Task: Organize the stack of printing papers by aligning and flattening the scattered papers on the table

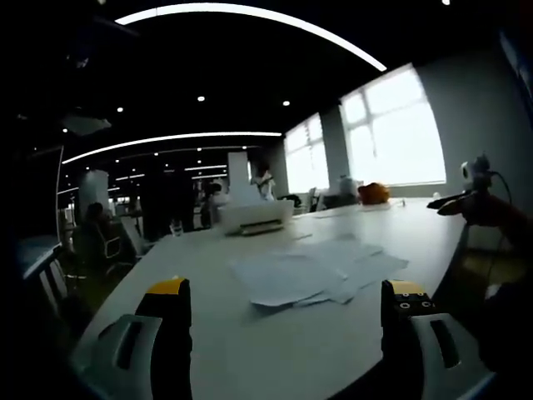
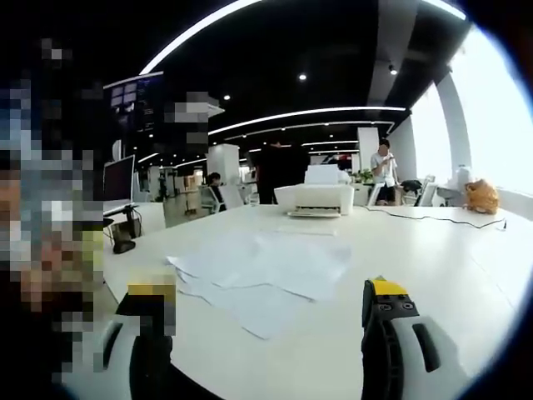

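Wide white table, bare on the near side, printer at the far end. Papers lie fanned and flat mid-table, ahead of both claws, no contact. Left gripper spread wide; right gripper spread too. Sheets skewed, long axis unclear.

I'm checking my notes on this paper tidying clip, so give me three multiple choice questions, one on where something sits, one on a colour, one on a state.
1. Where is the printer?
A. beyond the papers on the table
B. on the floor
C. held in a gripper

2. What colour are the gripper jaw tips?
A. red
B. yellow
C. green

3. How do the papers lie?
A. squared in one neat pile
B. rolled up
C. scattered, overlapping loosely

Answers: 1 A, it stands farther along the table. 2 B, yellow caps top each jaw. 3 C, edges fan out unevenly.
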Action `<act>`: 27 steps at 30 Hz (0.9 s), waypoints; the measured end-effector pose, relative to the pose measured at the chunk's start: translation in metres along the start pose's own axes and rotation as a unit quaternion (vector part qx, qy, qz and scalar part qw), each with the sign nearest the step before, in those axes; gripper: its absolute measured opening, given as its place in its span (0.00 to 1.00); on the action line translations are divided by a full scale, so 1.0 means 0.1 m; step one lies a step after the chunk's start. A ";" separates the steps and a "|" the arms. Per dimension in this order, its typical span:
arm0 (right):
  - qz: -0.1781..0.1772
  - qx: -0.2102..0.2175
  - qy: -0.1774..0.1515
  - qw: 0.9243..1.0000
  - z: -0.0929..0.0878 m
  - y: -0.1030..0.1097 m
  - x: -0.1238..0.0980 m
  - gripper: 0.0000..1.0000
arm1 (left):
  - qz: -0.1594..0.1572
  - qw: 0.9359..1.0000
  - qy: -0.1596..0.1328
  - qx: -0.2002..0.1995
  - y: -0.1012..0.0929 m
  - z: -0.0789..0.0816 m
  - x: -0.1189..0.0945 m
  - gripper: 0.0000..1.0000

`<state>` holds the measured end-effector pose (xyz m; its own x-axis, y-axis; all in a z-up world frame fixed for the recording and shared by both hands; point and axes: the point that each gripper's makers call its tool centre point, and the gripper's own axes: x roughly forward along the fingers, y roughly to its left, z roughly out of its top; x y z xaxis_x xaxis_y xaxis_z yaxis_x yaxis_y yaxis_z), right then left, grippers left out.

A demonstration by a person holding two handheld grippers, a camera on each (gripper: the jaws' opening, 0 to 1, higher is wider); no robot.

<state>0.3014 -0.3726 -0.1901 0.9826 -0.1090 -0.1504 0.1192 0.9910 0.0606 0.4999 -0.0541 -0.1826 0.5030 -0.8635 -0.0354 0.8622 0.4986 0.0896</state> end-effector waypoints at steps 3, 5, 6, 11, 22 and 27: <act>-0.003 0.000 -0.001 1.000 0.00 -0.01 0.00 0.90 | -0.001 1.000 0.001 0.000 0.00 0.01 -0.01 0.97; -0.002 0.001 0.000 1.000 0.00 -0.01 0.00 0.90 | -0.001 1.000 0.000 0.000 0.00 0.02 -0.01 0.97; -0.001 0.001 0.000 1.000 0.00 0.00 0.01 0.90 | -0.001 1.000 -0.001 0.000 0.00 0.03 -0.01 0.97; 0.003 0.000 0.005 1.000 -0.01 0.03 0.06 0.90 | -0.001 1.000 -0.002 0.002 0.00 0.05 -0.01 0.97; 0.010 -0.002 0.010 1.000 -0.04 0.08 0.14 0.90 | -0.002 1.000 -0.002 -0.001 -0.01 0.04 -0.01 0.97; 0.013 -0.003 0.009 1.000 -0.04 0.10 0.18 0.90 | -0.004 1.000 -0.003 -0.002 -0.02 0.04 -0.01 0.97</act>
<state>0.3195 -0.3640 -0.1956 0.9825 -0.0821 -0.1673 0.0931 0.9939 0.0587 0.4974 -0.0540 -0.1788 0.4962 -0.8676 -0.0309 0.8662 0.4924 0.0844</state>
